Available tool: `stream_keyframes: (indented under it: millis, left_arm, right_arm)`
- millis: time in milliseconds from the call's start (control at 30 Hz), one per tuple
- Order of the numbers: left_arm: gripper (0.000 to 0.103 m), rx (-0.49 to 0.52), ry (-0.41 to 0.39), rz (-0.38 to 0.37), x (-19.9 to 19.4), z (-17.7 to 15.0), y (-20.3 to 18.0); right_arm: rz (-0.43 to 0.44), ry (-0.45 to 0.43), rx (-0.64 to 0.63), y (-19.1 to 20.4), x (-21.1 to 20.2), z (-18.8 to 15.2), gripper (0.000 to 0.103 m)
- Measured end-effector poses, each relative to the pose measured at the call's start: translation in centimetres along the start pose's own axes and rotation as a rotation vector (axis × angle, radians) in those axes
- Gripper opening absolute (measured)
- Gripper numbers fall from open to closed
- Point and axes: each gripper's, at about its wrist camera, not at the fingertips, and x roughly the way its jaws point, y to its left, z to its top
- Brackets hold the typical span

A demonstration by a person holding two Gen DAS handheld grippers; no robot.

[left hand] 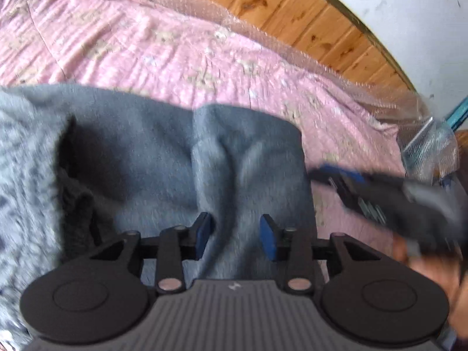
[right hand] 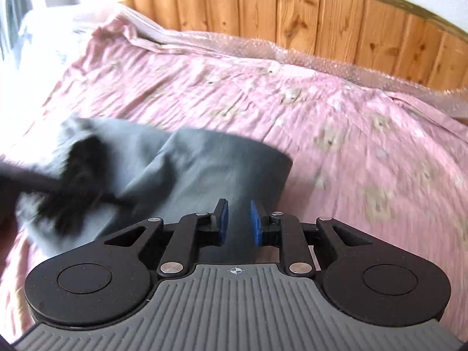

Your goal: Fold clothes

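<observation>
A grey fleece garment (left hand: pixel 163 152) lies bunched on the pink bedspread (left hand: pixel 146 49), with its fuzzy lining showing at the left. My left gripper (left hand: pixel 235 234) is open, and a fold of the grey cloth lies between its blue pads. In the right wrist view the same grey garment (right hand: pixel 181 161) lies on the bedspread (right hand: pixel 351 134). My right gripper (right hand: pixel 238 222) is open by a small gap, with grey cloth running between its pads. The right gripper shows blurred at the right of the left wrist view (left hand: pixel 336 175).
A wooden headboard (right hand: pixel 321 11) stands behind the bed, with bubble wrap (right hand: pixel 321 58) along the bed's far edge. A white wall (left hand: pixel 409 14) lies beyond. A blurred dark shape (right hand: pixel 73 175) crosses the left of the right wrist view.
</observation>
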Motion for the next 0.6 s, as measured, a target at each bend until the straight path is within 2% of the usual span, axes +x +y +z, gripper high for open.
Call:
stream_keyframes:
  millis: [67, 100, 167, 233, 333, 400, 433, 500, 533, 600]
  left_arm:
    - [0.036, 0.035, 0.016, 0.042, 1.1, -1.2, 0.0]
    - [0.036, 0.054, 0.017, 0.061, 1.5, -1.7, -0.1]
    - [0.036, 0.087, 0.022, 0.076, 1.0, -1.9, -0.4]
    - [0.035, 0.094, 0.016, 0.054, -0.3, -1.4, -0.8]
    - [0.038, 0.115, -0.017, 0.020, -2.1, -0.9, -1.2]
    - [0.039, 0.124, 0.001, 0.009, -1.7, -1.1, -1.1]
    - [0.039, 0.124, 0.024, 0.016, -0.9, -1.4, -1.0]
    - [0.037, 0.141, 0.035, 0.031, 0.7, -2.3, -0.8]
    - [0.041, 0.151, 0.043, 0.038, 1.3, -2.6, -0.8]
    - [0.042, 0.159, 0.083, 0.053, 1.0, -2.0, -1.4]
  right_arm:
    - [0.009, 0.074, 0.012, -0.3, 3.4, 0.4, 0.023]
    - [0.018, 0.069, 0.014, -0.5, 4.8, 0.1, 0.025]
    - [0.034, 0.043, 0.021, -0.9, 5.0, -0.2, 0.024]
    - [0.031, 0.071, 0.066, -1.5, 3.9, -0.1, 0.025]
    - [0.030, -0.009, 0.095, -0.8, -1.8, -1.1, 0.030]
    - [0.073, -0.014, 0.122, 0.1, -4.6, -3.0, 0.033]
    - [0.095, 0.006, 0.132, 0.7, -5.0, -4.4, 0.034]
    - [0.104, 0.090, 0.138, 2.0, -3.4, -7.8, 0.035]
    - [0.090, 0.073, 0.131, 2.6, -2.8, -9.5, 0.039]
    - [0.068, 0.026, 0.098, 3.4, -3.0, -10.6, 0.046]
